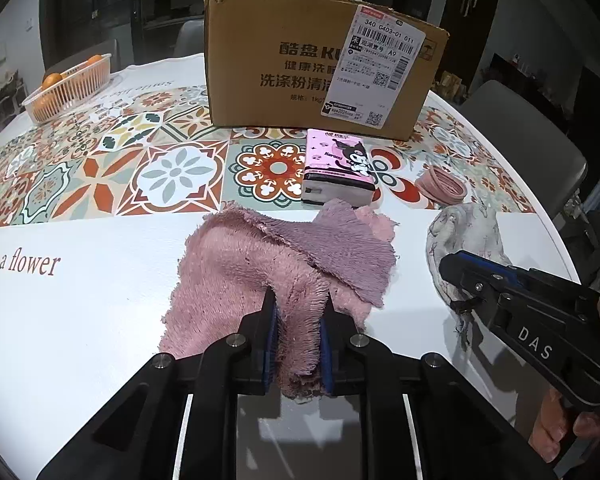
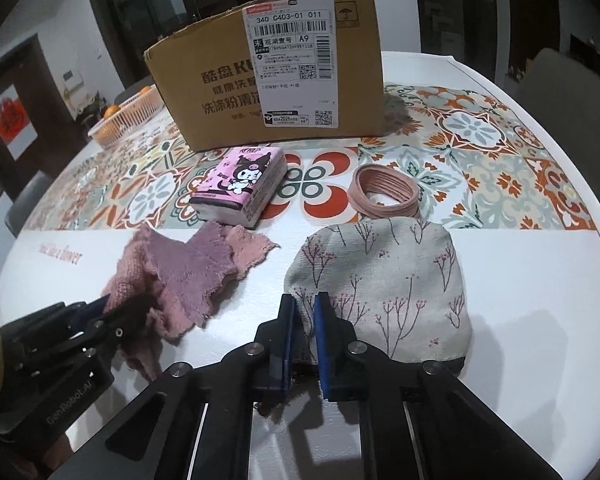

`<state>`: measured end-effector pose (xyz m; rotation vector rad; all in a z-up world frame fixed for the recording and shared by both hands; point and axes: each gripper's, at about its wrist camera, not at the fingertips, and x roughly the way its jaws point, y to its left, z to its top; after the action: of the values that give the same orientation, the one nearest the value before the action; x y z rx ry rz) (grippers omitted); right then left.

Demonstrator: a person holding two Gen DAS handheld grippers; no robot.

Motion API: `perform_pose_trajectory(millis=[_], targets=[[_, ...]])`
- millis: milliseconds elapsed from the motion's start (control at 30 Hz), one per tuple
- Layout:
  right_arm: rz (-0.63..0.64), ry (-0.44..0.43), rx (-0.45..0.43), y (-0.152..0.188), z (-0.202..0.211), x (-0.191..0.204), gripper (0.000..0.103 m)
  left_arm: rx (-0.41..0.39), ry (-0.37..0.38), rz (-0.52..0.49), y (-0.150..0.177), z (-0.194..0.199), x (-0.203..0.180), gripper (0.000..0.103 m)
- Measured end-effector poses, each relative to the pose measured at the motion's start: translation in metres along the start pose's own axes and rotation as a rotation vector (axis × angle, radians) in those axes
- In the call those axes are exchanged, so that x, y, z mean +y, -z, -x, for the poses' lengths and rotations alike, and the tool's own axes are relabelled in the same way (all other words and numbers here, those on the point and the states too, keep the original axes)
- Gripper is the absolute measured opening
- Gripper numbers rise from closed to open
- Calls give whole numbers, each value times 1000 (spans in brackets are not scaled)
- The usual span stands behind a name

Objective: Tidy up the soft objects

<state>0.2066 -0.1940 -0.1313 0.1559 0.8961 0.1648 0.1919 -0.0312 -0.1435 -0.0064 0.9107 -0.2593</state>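
Pinching down on the pink fuzzy cloth [image 1: 236, 280] with the left tool [image 1: 298, 328], blue pads [image 1: 273, 340] squeezing a bunched fold of its near edge, the cloth lying crumpled on the white part of the counter [image 1: 80, 320] with a mauve cloth [image 1: 340, 248] draped over its far side. Clamping the right tool [image 2: 303, 332] onto the near edge of the floral fabric pouch [image 2: 384, 280], fingers [image 2: 286, 336] nearly together with a thin pleat of the printed fabric caught between them, the pouch sitting flat just right of the two cloths. Lying beyond the cloths, a pink cartoon-printed tissue pack [image 2: 240, 188], resting on the patterned tile-print runner, just in front of the cardboard box [image 2: 220, 80]. Sitting beside the tissue pack and just behind the pouch, a stack of pink hair ties [image 2: 384, 192], apart from the pack. Standing upright at the far side of the counter, the box, shipping label [image 2: 292, 56] facing the cameras, top flaps open. Showing at the far left, a slatted plastic basket [image 1: 72, 88] holding oranges [image 1: 52, 80], well apart from the soft things. Peeking in at the lower right of the left view, a hand [image 1: 552, 428] gripping the right tool's handle.
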Motion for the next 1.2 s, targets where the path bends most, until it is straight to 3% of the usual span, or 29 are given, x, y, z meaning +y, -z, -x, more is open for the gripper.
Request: perform_pose_trajectory(millis=[1200], targets=[[-45,-22,-256,-25,90,-1,6,-261,22,-49,-31,85,-27,14]])
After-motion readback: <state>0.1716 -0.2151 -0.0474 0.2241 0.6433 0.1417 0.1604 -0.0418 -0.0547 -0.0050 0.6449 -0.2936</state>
